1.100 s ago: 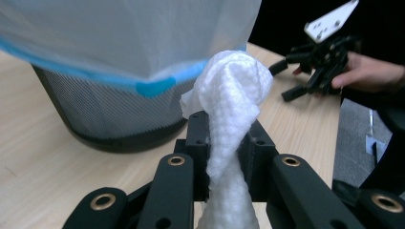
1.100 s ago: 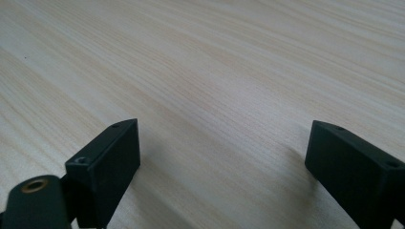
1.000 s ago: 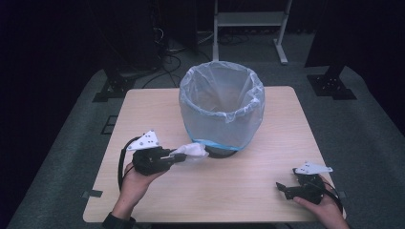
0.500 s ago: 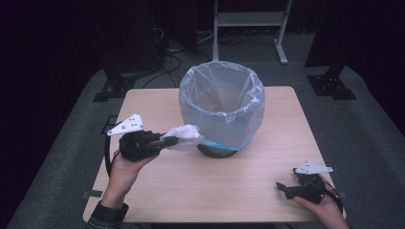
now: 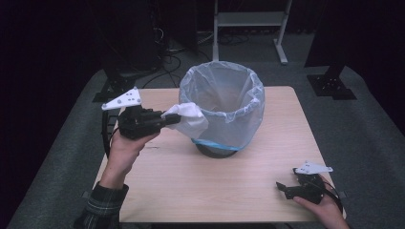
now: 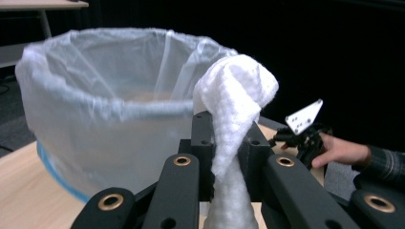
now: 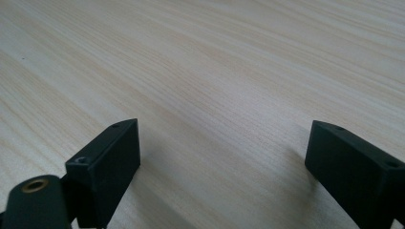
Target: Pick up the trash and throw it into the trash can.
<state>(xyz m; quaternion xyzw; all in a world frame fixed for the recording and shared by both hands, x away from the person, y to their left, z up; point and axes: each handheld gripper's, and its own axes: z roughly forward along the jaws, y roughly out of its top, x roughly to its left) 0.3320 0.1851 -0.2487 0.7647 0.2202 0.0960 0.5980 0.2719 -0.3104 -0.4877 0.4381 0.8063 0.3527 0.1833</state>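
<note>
Up comes the left gripper [image 5: 168,119], fingers clenched on the white crumpled tissue [image 5: 190,119], now lifted off the tabletop [image 5: 200,181] beside the lined bin's [image 5: 224,112] rim. The right gripper [image 5: 282,187] hasn't budged, fingers spread wide, grasping nothing.

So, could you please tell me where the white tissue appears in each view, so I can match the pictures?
High view: the tissue sits left of centre, against the bin's near-left side.
Left gripper view: it stands centre, rising between the black jaws, right of the bin.
Right gripper view: bare table between two black jaws.
Shared landmark: the lined bin.
</note>
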